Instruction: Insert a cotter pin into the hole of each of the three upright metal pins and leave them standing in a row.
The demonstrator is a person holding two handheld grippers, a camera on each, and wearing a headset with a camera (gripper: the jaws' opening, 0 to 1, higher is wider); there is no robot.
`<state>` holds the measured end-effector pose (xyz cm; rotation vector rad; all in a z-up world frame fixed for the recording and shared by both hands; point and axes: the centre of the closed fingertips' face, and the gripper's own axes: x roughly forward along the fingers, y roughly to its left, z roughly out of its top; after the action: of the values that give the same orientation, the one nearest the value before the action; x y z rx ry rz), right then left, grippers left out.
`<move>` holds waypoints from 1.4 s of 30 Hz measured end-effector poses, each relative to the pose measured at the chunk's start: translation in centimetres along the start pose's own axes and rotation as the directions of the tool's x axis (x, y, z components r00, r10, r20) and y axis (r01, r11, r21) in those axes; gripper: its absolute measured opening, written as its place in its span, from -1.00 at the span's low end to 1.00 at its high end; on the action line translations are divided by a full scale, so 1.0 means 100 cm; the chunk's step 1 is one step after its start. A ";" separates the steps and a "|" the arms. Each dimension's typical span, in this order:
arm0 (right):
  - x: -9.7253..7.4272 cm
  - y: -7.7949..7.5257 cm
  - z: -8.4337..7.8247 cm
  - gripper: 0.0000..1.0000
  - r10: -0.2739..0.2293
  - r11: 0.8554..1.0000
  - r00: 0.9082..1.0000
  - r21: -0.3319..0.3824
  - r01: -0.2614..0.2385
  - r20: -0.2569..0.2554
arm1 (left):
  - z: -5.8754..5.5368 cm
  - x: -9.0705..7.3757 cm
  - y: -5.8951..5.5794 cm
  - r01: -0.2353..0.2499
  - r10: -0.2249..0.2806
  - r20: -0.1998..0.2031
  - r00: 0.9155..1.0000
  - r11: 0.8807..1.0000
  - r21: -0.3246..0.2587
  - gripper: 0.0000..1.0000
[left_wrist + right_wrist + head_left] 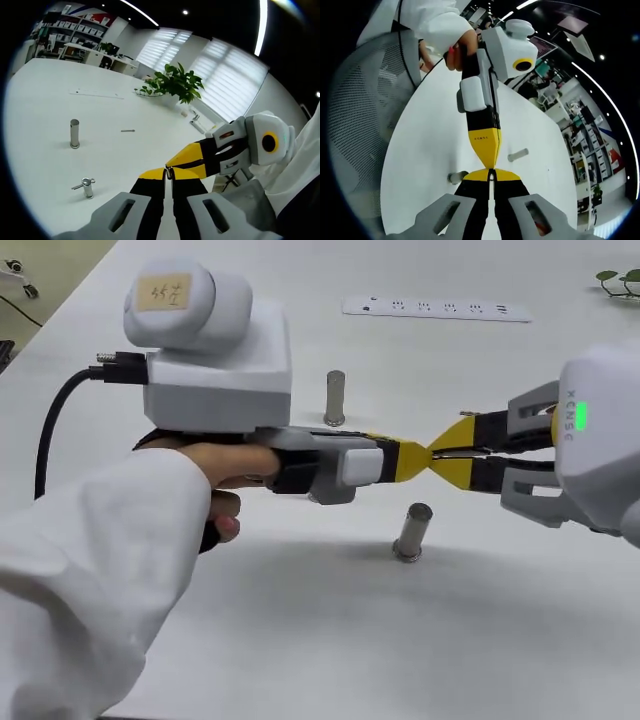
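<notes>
My left gripper [428, 456] and right gripper [436, 453] meet tip to tip in the air above the white table [300, 620], both with jaws together. In the left gripper view a small cotter pin [170, 173] sits pinched at the tips of the left gripper [169, 175]. The right gripper [168, 163] touches the same spot; I cannot tell whether it also pinches the pin. One metal pin [334, 398] stands upright beyond the grippers. A second metal pin [412, 530] stands nearer, and a thin piece [77, 186] sticks out sideways from it.
A loose cotter pin [127, 131] lies on the table past the far metal pin [75, 134]. A white power strip [435, 308] lies at the back, and a potted plant [175, 82] stands at the far edge. A mesh chair [365, 100] is beside the table.
</notes>
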<state>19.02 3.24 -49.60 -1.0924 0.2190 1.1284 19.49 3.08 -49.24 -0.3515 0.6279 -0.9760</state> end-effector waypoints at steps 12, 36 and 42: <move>-0.001 0.004 0.002 -1.00 0.007 1.000 1.000 0.017 -0.007 0.015 | -0.002 -0.002 0.000 0.003 -0.003 -0.016 1.000 1.000 0.026 -1.00; 0.002 0.014 -0.030 -0.73 0.114 0.924 0.992 0.362 -0.125 0.050 | -0.006 -0.010 -0.006 -0.001 0.003 -0.023 1.000 0.998 0.061 -1.00; -0.002 0.017 -0.023 -0.73 0.156 0.846 0.977 0.490 -0.208 0.146 | -0.009 -0.012 -0.010 0.023 -0.017 -0.034 0.999 0.987 0.162 -1.00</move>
<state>18.34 1.30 -51.63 -0.5521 0.5177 1.2025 17.76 3.52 -49.01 -0.1983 0.5707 -1.0466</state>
